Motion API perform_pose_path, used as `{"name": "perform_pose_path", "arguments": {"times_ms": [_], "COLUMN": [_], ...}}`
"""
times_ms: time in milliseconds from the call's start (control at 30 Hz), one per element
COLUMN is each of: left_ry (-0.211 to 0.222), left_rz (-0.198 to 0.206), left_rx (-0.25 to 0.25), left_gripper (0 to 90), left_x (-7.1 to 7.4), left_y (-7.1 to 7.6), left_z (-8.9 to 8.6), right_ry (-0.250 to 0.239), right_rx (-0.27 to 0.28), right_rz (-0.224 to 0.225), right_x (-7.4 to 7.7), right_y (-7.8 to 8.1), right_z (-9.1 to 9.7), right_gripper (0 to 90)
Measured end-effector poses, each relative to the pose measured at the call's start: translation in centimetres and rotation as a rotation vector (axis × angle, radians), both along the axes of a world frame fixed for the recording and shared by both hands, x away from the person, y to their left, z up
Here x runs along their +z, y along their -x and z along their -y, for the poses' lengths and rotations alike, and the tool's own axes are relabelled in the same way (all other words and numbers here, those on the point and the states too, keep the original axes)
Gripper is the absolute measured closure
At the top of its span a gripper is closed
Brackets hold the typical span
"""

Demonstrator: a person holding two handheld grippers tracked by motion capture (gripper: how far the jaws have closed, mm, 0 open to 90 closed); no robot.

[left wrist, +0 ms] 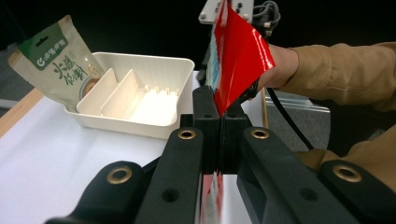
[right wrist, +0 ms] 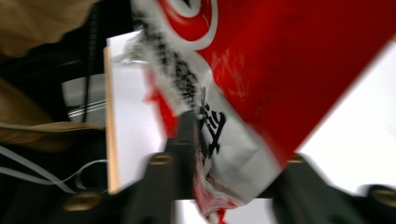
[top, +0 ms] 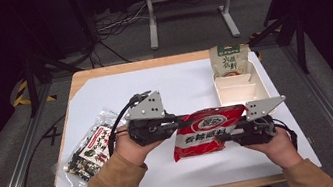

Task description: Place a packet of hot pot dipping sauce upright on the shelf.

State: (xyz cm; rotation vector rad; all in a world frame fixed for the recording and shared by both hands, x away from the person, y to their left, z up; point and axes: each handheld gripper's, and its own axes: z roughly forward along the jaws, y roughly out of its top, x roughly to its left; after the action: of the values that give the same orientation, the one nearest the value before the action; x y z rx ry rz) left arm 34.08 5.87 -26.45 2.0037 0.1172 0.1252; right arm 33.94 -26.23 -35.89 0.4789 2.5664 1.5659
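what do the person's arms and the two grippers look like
Both forearms wear tan-brown long sleeves. The left gripper and right gripper are black, each topped by a grey three-cornered plate with small holes; a black cable trails from each. In the left gripper view, brass-coloured rivets mark the black jaw arms.

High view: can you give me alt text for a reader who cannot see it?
A glossy red snack bag is held above a white table between the left gripper and right gripper. A white divided plastic tray with a green pouch sits behind; a clear patterned packet lies left.
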Motion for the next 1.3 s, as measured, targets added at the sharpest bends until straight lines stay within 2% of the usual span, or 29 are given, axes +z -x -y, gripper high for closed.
{"name": "perform_pose_path", "arguments": {"times_ms": [67, 133, 467, 500, 533, 567, 667, 733, 800, 833, 867, 933, 1000, 1133, 1300], "left_ry": [0.010, 0.013, 0.040, 0.040, 0.053, 0.055, 0.061, 0.051, 0.044, 0.044, 0.055, 0.065, 0.079, 0.092, 0.098], "left_rz": [-0.017, -0.016, -0.040, -0.040, -0.048, -0.050, -0.052, -0.053, -0.036, -0.036, -0.032, -0.036, -0.044, -0.051, -0.043], "left_rx": [-0.003, -0.004, 0.018, 0.018, 0.028, 0.029, 0.044, 0.049, 0.083, 0.083, 0.107, 0.123, 0.148, 0.171, 0.209], "left_gripper": [89.2, 89.1, 87.7, 86.3, 84.1, 82.4, 76.4, 68.4, 60.0, 55.5, 54.5, 53.1, 50.7, 49.2, 47.5], "left_x": [0.0, 0.0, -0.4, -0.4, -0.4, -0.4, -0.5, -0.7, -1.1, -1.1, -1.8, -2.1, -2.9, -3.4, -4.0], "left_y": [0.0, 0.1, -0.2, -0.2, -0.2, -0.2, -0.3, -0.3, -0.2, -0.2, -0.1, 0.0, -0.1, -0.1, -0.2], "left_z": [-0.2, -0.2, -0.7, -0.7, -0.8, -0.8, -1.0, -1.2, -1.4, -1.4, -1.9, -2.2, -2.8, -3.5, -4.3], "right_ry": [-0.002, 0.010, 0.012, 0.012, 0.006, 0.002, -0.005, -0.018, -0.026, -0.029, -0.030, -0.028, -0.008, 0.020, 0.040], "right_rx": [0.022, 0.035, 0.030, 0.030, 0.034, 0.035, 0.030, 0.025, 0.015, 0.008, -0.002, -0.006, -0.025, -0.046, -0.073], "right_rz": [0.011, -0.005, -0.057, -0.057, -0.083, -0.089, -0.095, -0.089, -0.083, -0.075, -0.068, -0.062, -0.053, -0.035, -0.025], "right_x": [0.2, 0.5, 1.0, 1.0, 1.2, 1.3, 1.7, 2.2, 2.8, 3.2, 3.7, 4.0, 5.1, 6.5, 7.6], "right_y": [0.3, 0.4, 0.5, 0.5, 0.5, 0.5, 0.6, 0.7, 0.8, 0.9, 0.9, 0.8, 0.7, 0.3, -0.6], "right_z": [0.1, 0.0, 0.0, 0.0, 0.2, 0.3, 0.5, 0.9, 1.4, 1.7, 2.1, 2.3, 2.9, 3.7, 4.4], "right_gripper": [83.3, 84.0, 85.2, 85.2, 85.4, 85.4, 85.6, 85.6, 85.6, 85.6, 85.6, 85.5, 85.5, 85.5, 85.5]}}
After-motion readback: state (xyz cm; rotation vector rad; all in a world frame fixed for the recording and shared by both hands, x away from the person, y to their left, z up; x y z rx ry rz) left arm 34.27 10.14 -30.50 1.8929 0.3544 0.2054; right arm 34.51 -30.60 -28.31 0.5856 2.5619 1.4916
